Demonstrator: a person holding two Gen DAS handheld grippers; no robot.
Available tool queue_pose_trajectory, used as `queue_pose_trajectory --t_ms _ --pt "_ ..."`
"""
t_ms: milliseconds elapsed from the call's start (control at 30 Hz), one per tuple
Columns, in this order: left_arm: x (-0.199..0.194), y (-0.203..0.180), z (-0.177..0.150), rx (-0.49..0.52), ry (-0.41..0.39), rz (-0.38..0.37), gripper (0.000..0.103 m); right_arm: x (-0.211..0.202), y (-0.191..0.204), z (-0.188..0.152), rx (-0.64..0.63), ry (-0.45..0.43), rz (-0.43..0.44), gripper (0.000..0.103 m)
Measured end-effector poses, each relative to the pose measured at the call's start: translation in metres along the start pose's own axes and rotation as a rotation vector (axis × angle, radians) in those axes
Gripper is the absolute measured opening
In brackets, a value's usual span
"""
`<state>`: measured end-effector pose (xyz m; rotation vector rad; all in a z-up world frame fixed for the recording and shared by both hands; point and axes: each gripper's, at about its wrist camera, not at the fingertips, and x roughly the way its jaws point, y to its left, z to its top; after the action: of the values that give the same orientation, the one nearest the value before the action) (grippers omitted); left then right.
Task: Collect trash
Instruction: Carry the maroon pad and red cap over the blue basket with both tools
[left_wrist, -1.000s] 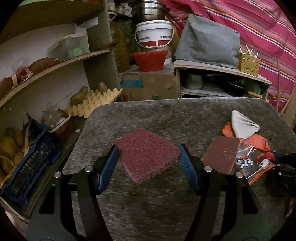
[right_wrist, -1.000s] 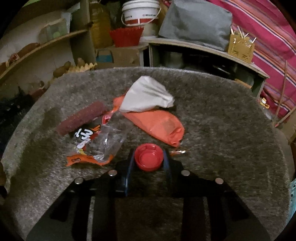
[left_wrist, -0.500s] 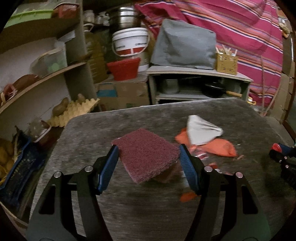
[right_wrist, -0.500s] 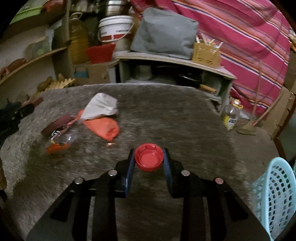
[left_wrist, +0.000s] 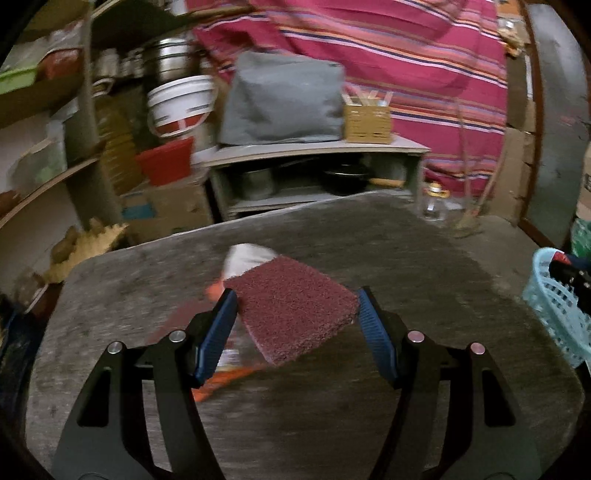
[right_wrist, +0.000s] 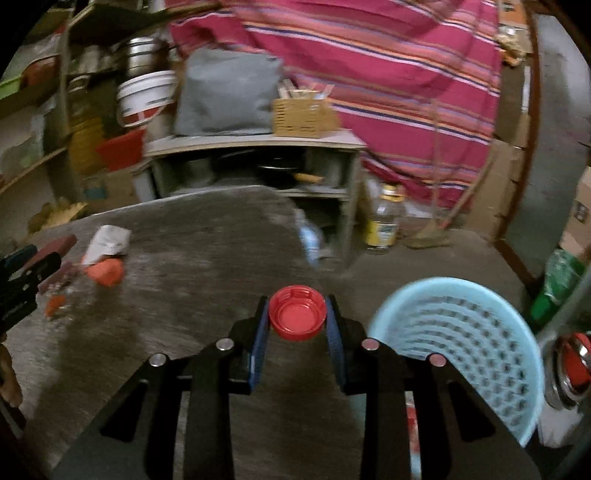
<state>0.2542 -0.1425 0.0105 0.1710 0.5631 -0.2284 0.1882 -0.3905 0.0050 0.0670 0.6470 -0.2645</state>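
Observation:
My left gripper (left_wrist: 293, 312) is shut on a maroon scouring pad (left_wrist: 291, 308), held tilted above the grey table (left_wrist: 406, 258). My right gripper (right_wrist: 297, 317) is shut on a red bottle cap (right_wrist: 297, 313), its hollow side up, near the table's right edge. A light blue plastic basket (right_wrist: 461, 343) stands just right of the cap, below the table edge; in the left wrist view the basket (left_wrist: 554, 306) sits at the far right. On the table remain a white crumpled paper (right_wrist: 107, 240), an orange wrapper (right_wrist: 105, 271) and a second maroon pad (right_wrist: 55, 245).
Behind the table stands a low grey shelf unit (right_wrist: 258, 173) with pots, a grey bag (left_wrist: 284, 99) and a woven holder (left_wrist: 367, 120) on top. A glass bottle (right_wrist: 384, 221) stands on the floor. Shelves with a white bucket (left_wrist: 181, 105) fill the left.
Both grippers have swung to the right with their loads. The trash pile has slid left in both views, and the blue basket has come into view beside the right gripper.

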Motion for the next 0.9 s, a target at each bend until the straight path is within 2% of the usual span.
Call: queue_pose_trajectory --t_ms 267,400,767,900 --pt "-0.001 -0.09 -0.006 0.087 0.008 -0.132 0.065 -0.016 -0.09 -0.017 0.088 0.007 -0.092 0.03" --pt "-0.004 -0.124 -0.007 0.117 -0.007 -0.17 0.065 -0.022 -0.128 -0.024 0.12 -0.004 -0.135 0.03" --pt "-0.002 -0.217 0.004 0.162 0.001 -0.291 0.065 -0.04 -0.19 -0.037 0.224 -0.035 -0.172 0.03" --pt "-0.01 -0.261 0.006 0.219 -0.023 -0.337 0.065 -0.041 -0.203 -0.041 0.236 -0.033 -0.192 0.03"
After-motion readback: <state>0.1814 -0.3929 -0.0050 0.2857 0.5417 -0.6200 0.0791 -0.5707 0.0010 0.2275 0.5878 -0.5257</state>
